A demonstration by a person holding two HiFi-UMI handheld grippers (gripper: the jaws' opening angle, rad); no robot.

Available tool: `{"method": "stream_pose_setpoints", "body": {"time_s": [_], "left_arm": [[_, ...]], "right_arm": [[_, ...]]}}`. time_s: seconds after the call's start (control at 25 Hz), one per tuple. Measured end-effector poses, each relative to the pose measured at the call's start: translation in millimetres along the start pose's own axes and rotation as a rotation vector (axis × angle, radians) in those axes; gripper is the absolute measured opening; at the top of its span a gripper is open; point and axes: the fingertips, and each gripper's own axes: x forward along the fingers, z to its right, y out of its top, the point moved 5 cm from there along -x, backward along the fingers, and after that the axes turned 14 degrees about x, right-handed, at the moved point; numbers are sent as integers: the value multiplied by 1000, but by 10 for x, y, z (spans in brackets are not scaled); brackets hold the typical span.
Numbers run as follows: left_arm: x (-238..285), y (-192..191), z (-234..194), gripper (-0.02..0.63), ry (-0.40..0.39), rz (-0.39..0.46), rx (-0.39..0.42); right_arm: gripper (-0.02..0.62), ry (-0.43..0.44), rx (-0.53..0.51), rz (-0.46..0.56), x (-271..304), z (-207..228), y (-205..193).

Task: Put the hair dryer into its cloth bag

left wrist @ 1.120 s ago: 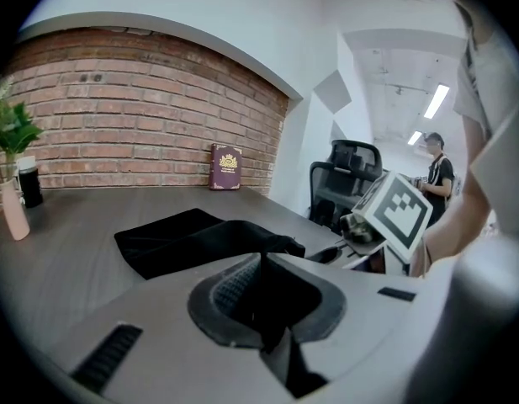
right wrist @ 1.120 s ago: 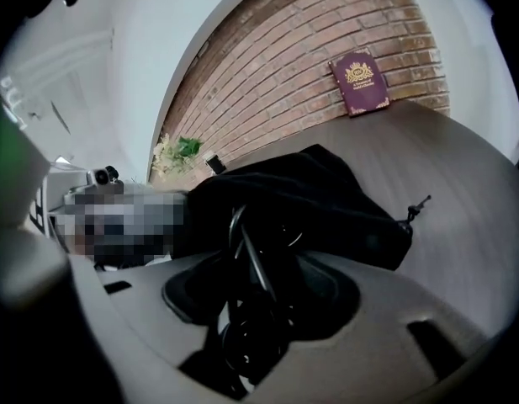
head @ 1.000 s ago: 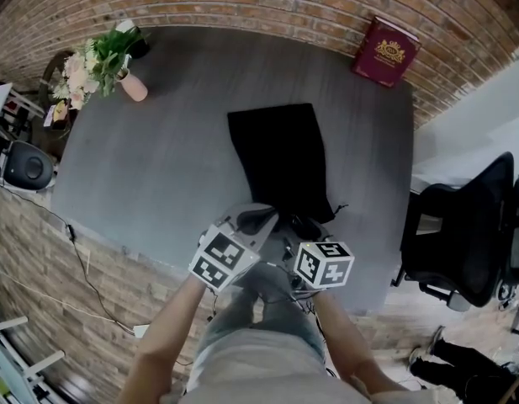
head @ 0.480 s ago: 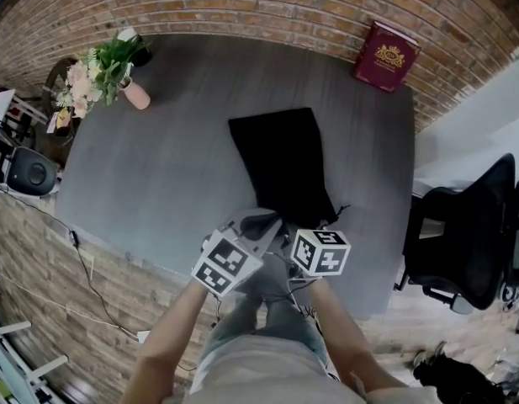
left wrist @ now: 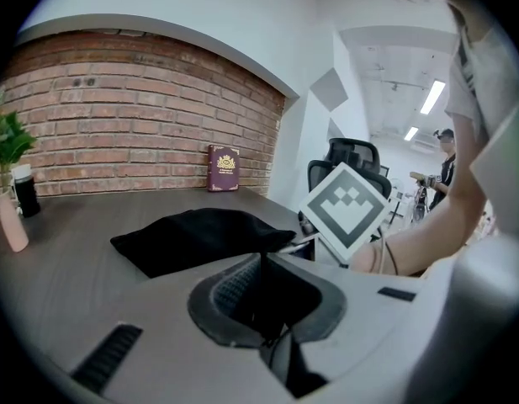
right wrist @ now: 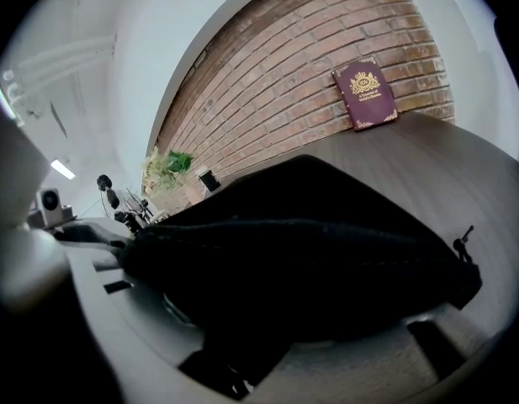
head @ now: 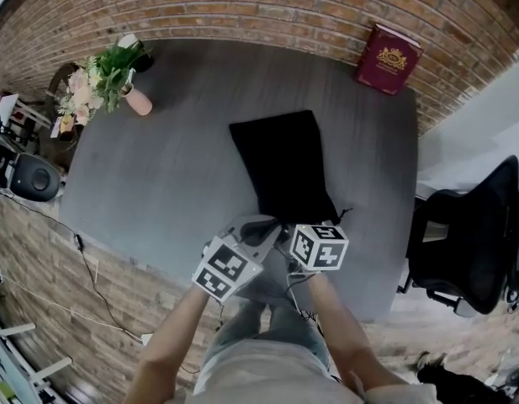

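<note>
The black cloth bag point(head: 280, 158) lies lengthwise on the grey table point(head: 158, 167), its mouth end toward me. No hair dryer shows in any view. My left gripper point(head: 261, 221) hovers at the table's front edge just left of the mouth; its grey jaws point(left wrist: 259, 263) are shut, with a thin black cord at their seam. My right gripper point(head: 294, 227) is at the bag's mouth. Its jaws stand apart, and the bulging bag point(right wrist: 309, 242) fills the space between the grey fingers point(right wrist: 91, 310), hiding the tips. A drawstring end point(right wrist: 466, 236) sticks out on the right. In the left gripper view the bag point(left wrist: 200, 234) lies ahead.
A red book point(head: 387, 57) leans on the brick wall at the far right. A pink vase of flowers point(head: 116, 78) stands at the far left corner. A black office chair point(head: 461, 225) is right of the table. Black cables point(head: 297, 284) hang under my hands.
My right gripper has moved forward and slightly left, up to the bag's mouth end. The left gripper and the bag have kept their places.
</note>
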Motion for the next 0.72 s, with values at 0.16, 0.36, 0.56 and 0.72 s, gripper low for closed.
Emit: {"method": "stream_pose_setpoints", "body": {"time_s": [0.16, 0.36, 0.56, 0.72], "left_arm": [[4, -4, -7, 20, 0, 2, -12], [19, 11, -43, 20, 3, 7, -29], [24, -22, -72, 20, 6, -1, -40], [34, -63, -95, 18, 9, -12, -53]], "right_arm": [[184, 3, 8, 12, 70, -9, 49], [186, 1, 31, 25, 155, 9, 111], [186, 1, 35, 30, 232, 33, 133], [187, -7, 51, 29, 295, 72, 143]]}}
